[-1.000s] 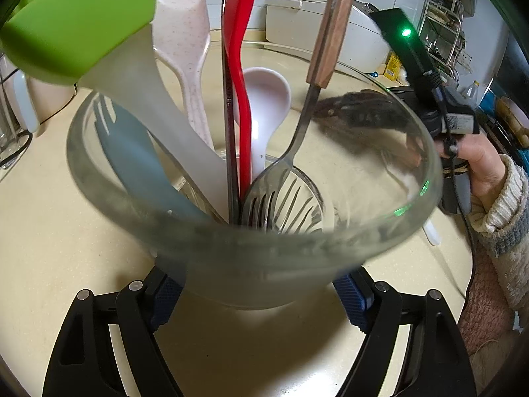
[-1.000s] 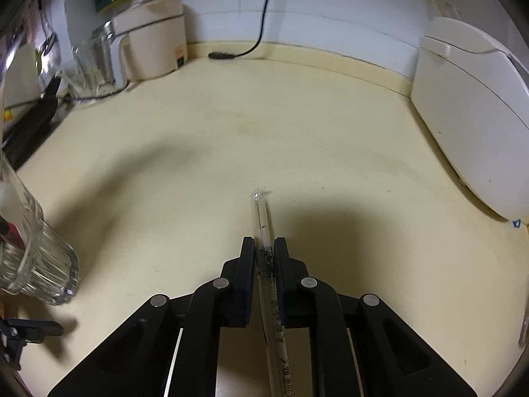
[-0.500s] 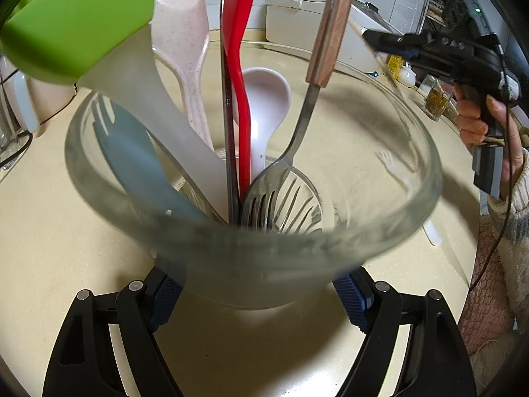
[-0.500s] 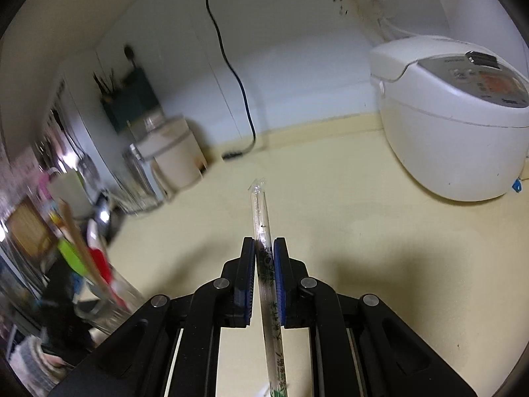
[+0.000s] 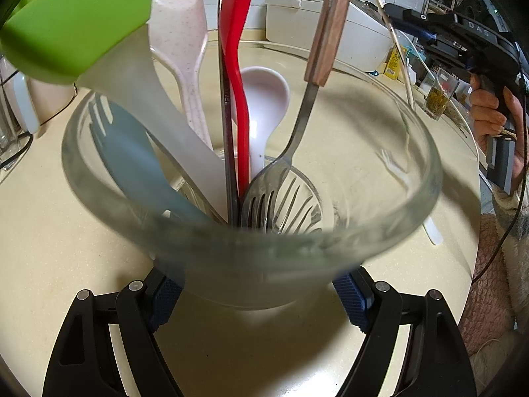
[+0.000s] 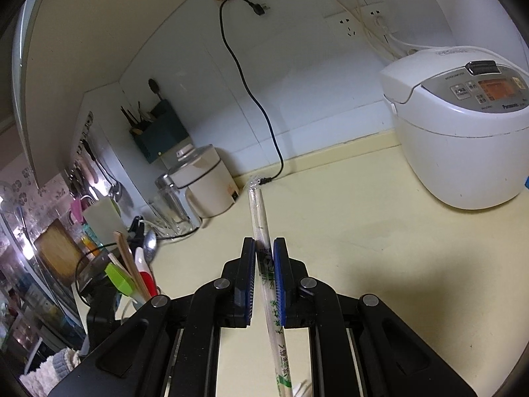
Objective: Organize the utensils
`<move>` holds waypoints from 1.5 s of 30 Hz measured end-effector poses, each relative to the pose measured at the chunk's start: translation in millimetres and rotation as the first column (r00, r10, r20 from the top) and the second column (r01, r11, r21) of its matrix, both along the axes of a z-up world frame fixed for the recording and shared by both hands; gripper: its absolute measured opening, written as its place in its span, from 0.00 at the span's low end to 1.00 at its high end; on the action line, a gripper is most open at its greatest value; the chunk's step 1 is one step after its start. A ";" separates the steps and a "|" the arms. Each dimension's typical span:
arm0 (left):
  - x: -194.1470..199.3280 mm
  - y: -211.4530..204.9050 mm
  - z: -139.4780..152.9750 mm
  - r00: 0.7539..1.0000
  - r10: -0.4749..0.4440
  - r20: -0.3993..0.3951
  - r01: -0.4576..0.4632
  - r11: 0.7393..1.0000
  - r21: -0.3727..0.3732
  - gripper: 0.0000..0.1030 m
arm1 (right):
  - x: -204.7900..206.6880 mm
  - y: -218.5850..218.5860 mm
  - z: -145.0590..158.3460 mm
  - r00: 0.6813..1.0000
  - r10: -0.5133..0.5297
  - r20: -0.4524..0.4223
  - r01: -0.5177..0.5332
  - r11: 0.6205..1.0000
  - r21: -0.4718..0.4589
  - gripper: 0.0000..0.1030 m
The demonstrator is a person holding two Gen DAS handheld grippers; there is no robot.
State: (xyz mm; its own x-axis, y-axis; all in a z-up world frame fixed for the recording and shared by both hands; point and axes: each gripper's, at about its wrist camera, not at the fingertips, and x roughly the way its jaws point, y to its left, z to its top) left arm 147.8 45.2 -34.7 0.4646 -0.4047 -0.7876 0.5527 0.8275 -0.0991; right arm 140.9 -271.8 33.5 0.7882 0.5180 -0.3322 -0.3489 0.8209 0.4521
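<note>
the wrapped chopsticks [image 6: 264,248] are clenched between the jaws of the right gripper [image 6: 264,264], lifted above the table [image 6: 363,231] and near the glass cup [image 5: 413,152]. the left gripper [image 5: 258,294] grasps this cup at its base; the cup already holds a fork [image 5: 297,152], a red utensil [image 5: 236,66] and a green spatula [image 5: 82,16]. to do the step well, i think the chopsticks should tilt more upright, come down in the free right part of the cup, and be let go only when the tip is inside.

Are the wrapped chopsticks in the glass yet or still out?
Out. The right gripper holds the wrapped chopsticks above the counter, off to the side of the glass, which the left gripper grips.
</note>
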 end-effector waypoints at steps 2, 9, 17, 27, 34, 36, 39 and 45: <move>0.0 -0.2 0.0 1.000 0.000 0.000 0.000 1.000 0.000 0.81 | -1.0 -0.8 1.1 1.000 0.010 0.012 -0.010 1.000 0.019 0.11; -0.1 -0.6 -0.1 1.000 0.000 0.000 0.000 1.000 0.001 0.81 | -10.4 -7.9 8.1 0.997 0.030 0.069 -0.037 0.995 0.096 0.10; -0.5 -0.7 0.4 1.000 0.000 0.000 0.000 1.000 0.002 0.81 | -5.4 -8.3 0.5 0.999 -0.001 0.032 0.000 0.999 0.047 0.11; 0.0 -0.5 0.9 1.000 0.000 -0.001 0.000 1.000 0.001 0.81 | 29.5 9.2 -41.9 0.983 -0.036 -0.180 0.017 0.994 -0.105 0.15; 0.9 1.6 2.0 1.000 0.000 -0.003 0.000 1.000 -0.005 0.81 | 41.2 45.8 -75.1 0.947 -0.056 -0.317 -0.059 0.938 -0.342 0.15; 1.5 2.2 2.2 1.000 0.000 -0.003 0.000 1.000 -0.004 0.82 | 41.7 51.5 -77.3 0.947 -0.053 -0.318 -0.071 0.928 -0.366 0.16; 2.2 2.8 2.5 1.000 0.000 -0.003 0.000 1.000 -0.005 0.82 | 39.9 54.3 -80.4 0.950 -0.072 -0.303 -0.059 0.913 -0.404 0.22; 1.4 5.8 3.3 1.000 -0.001 -0.004 0.001 1.000 -0.005 0.82 | 48.6 50.6 -85.6 0.951 -0.122 -0.284 -0.012 0.903 -0.429 0.24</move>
